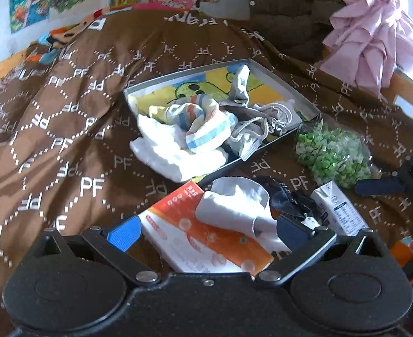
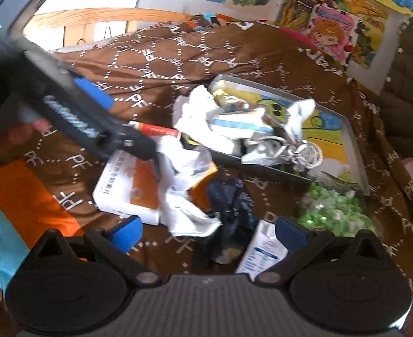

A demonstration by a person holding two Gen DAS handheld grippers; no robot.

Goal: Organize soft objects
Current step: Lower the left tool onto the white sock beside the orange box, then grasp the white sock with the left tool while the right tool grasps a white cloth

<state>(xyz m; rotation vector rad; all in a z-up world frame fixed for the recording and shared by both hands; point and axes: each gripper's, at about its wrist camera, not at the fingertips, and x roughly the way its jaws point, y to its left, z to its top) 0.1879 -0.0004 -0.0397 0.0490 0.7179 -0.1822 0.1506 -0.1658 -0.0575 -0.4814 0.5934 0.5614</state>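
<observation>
Jaws of both grippers gape — pink cloth [image 1: 375,36] shows only in left view.

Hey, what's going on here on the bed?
A person with two handheld grippers is sorting soft things into a shallow tray on a brown quilt. Cloths and socks already lie in it. The left gripper, open, sits around a white sock on an orange box. The right gripper is open, holding nothing.

From my left camera, the tray [image 1: 265,70] on the bed [image 1: 65,129] holds socks [image 1: 206,123]; before it a sock [image 1: 234,205] lies on a box [image 1: 200,241], bag [image 1: 330,154] right of the tray.
</observation>
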